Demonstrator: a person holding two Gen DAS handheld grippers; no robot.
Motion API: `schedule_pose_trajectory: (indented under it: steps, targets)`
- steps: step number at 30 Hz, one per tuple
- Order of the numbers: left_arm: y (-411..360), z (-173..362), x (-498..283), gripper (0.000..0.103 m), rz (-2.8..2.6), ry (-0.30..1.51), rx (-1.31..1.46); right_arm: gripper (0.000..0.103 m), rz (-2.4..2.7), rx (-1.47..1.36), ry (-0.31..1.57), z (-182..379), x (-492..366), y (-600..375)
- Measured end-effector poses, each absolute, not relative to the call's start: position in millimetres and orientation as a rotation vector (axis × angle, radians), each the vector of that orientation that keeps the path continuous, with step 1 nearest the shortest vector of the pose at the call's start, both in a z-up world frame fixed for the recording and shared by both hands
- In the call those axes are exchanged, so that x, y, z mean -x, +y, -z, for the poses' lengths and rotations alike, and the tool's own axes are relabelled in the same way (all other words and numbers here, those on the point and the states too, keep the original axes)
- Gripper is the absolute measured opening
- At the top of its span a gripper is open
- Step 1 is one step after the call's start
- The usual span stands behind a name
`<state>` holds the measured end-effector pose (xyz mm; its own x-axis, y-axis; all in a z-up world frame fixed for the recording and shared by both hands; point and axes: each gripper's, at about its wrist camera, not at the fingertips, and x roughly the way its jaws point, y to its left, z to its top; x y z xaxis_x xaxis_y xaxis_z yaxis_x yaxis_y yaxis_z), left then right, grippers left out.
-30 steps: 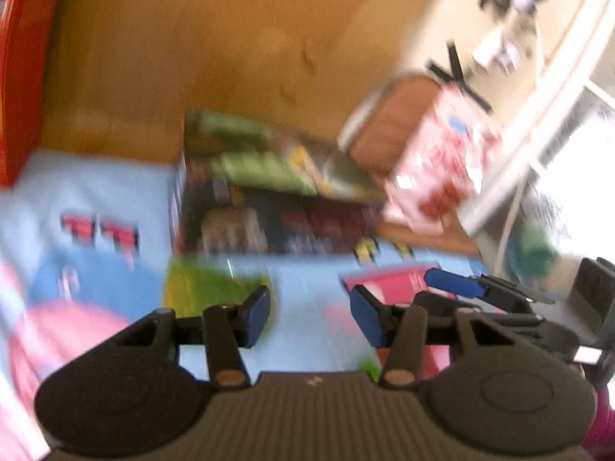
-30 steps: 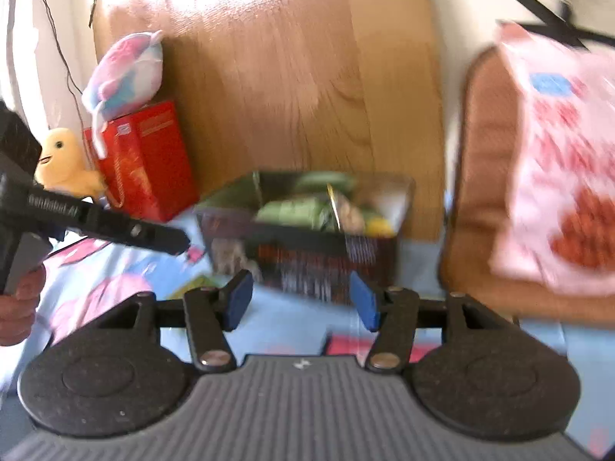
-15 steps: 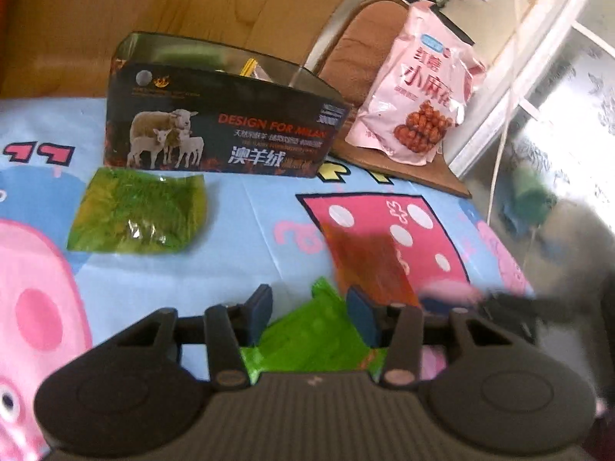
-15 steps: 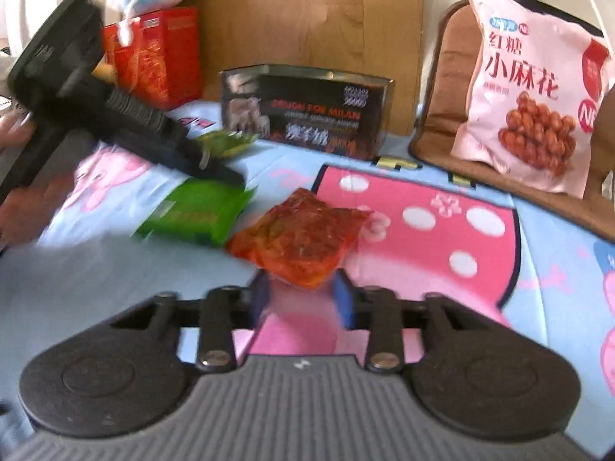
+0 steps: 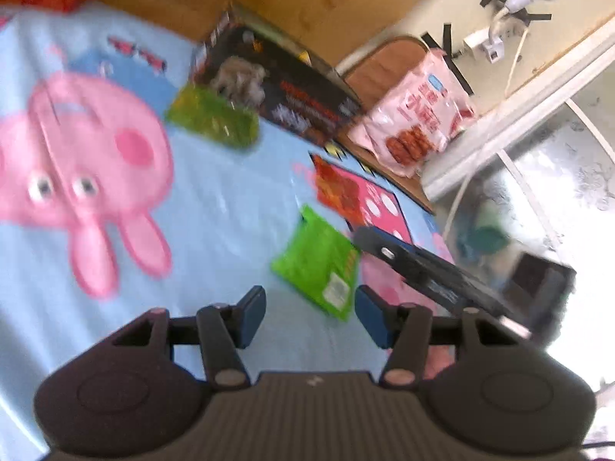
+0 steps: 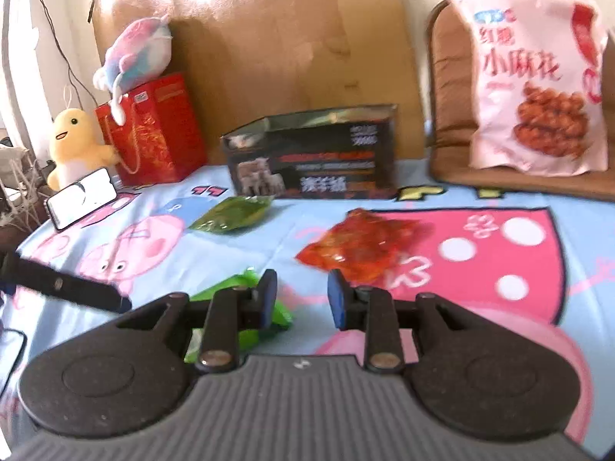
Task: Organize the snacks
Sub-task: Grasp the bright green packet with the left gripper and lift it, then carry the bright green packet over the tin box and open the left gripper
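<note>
Cloth: we are seeing a light blue cartoon-pig cloth [image 6: 238,253] covering the surface under all the snacks; what it lies on we cannot tell.
Board: a wooden board [image 6: 292,46] is standing behind everything.
Pink bag: the big pink bag [image 6: 538,88] is leaning on a brown cushion [image 6: 442,115] at the far right.
Box: the dark open box [image 6: 315,161] is sitting at the back of the cloth, near the board.
Red bag: a red gift bag [image 6: 157,130] is standing left of the box, with a yellow duck toy [image 6: 77,146] beside it and a plush fish [image 6: 134,53] on top.
Phone: a phone [image 6: 82,198] is lying in front of the duck.
Orange pack: the orange pack [image 6: 365,246] is lying flat on the pink patch, just ahead of the right gripper [image 6: 301,299].
Olive pack: the olive pack [image 6: 234,215] is lying just in front of the box.
Green pack: the green pack [image 5: 319,265] is lying just ahead of the left gripper [image 5: 311,315], between the two grippers.
Left fingers: we are watching them opening, fairly narrow, nothing between them.
Right fingers: we are watching them opening slightly, narrow, empty; the left finger [image 6: 267,299] is overlapping the green pack in view.
</note>
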<state>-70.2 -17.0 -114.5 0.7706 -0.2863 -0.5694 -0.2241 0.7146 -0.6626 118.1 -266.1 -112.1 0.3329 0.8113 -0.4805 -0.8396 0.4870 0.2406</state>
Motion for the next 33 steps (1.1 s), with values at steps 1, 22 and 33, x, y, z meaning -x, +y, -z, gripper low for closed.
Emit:
schedule_pose_trajectory:
  steps: [1,22,33]
  targets:
    - [-20,118,69,0.052,0.038,0.715,0.800,0.032,-1.084,0.058,0.610,114,-119,-261]
    - [-4,103,75,0.052,-0.022,0.651,0.765,0.049,-1.212,0.208,0.577,117,-27,-281]
    - [-27,119,62,0.042,0.045,0.734,0.742,0.040,-1.208,0.223,0.579,123,-34,-257]
